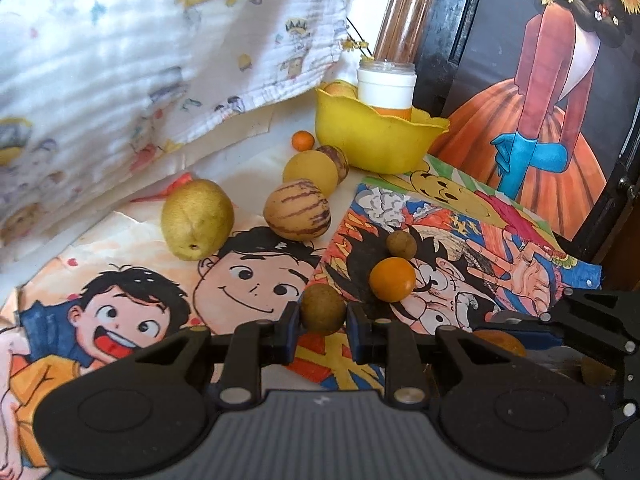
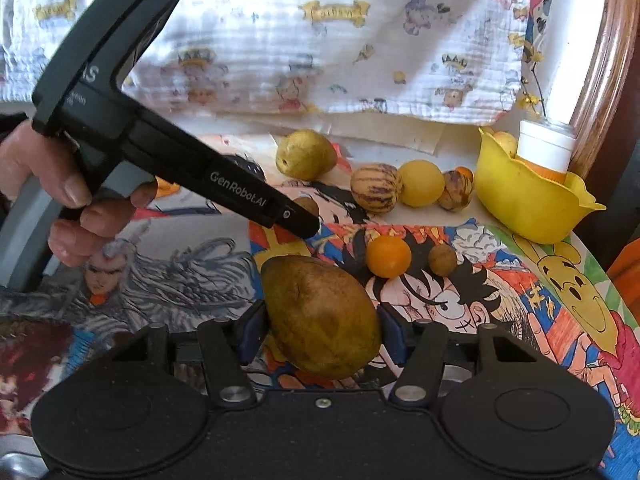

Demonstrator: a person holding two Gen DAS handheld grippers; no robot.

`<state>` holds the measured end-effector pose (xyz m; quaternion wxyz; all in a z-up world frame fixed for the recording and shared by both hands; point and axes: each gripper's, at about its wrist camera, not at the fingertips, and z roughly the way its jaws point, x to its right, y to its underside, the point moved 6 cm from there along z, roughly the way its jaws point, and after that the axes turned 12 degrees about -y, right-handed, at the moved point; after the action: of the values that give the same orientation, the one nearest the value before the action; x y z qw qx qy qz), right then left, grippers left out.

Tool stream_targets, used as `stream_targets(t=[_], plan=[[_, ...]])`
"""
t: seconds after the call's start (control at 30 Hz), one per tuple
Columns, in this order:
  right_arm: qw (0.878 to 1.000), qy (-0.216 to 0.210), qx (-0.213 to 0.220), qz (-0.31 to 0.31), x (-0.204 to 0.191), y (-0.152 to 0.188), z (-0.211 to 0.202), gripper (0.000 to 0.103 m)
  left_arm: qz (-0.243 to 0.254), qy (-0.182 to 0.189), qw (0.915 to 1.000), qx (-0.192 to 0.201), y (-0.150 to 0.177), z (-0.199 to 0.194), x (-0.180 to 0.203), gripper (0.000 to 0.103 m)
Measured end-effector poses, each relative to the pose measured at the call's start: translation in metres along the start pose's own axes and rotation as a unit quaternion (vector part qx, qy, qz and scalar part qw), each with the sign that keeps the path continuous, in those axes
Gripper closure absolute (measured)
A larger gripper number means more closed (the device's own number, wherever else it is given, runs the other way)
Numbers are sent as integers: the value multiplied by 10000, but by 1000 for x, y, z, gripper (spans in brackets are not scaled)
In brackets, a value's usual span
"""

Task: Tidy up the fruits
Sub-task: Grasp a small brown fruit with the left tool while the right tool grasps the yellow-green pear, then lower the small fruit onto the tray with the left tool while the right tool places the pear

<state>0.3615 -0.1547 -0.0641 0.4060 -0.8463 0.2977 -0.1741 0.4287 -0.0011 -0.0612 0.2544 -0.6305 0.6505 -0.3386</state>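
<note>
My left gripper (image 1: 322,320) is shut on a small round brown fruit (image 1: 322,309); the same fruit (image 2: 307,205) shows at that gripper's tip in the right wrist view. My right gripper (image 2: 320,326) is shut on a large brown-green pear (image 2: 320,316), held low over the drawings. On the table lie a green pear (image 1: 197,219), a striped melon-like fruit (image 1: 297,212), a yellow round fruit (image 1: 311,172), a second striped fruit (image 1: 335,160), a small orange fruit (image 1: 392,279) and a small brown fruit (image 1: 401,244). A yellow bowl (image 1: 372,144) stands at the back.
The bowl holds a white-capped jar (image 1: 386,90) and a fruit (image 1: 339,90). A tiny orange fruit (image 1: 303,140) lies left of the bowl. Cartoon drawings (image 1: 440,240) cover the table. A printed cloth (image 1: 120,60) hangs behind. A framed picture (image 1: 540,100) leans at the right.
</note>
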Motion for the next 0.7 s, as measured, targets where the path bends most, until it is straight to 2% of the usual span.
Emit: stream_targets(t=[0.33, 0.5, 0.7], plan=[[9983, 38, 514, 258, -24, 5, -55, 43, 27, -82, 9997, 243, 7, -38, 3, 76], [9955, 202, 786, 482, -29, 16, -91, 43, 94, 49, 9993, 364, 13, -65, 21, 76], [9922, 501, 879, 733, -29, 43, -128, 43, 146, 274, 9988, 367, 29, -94, 50, 76]])
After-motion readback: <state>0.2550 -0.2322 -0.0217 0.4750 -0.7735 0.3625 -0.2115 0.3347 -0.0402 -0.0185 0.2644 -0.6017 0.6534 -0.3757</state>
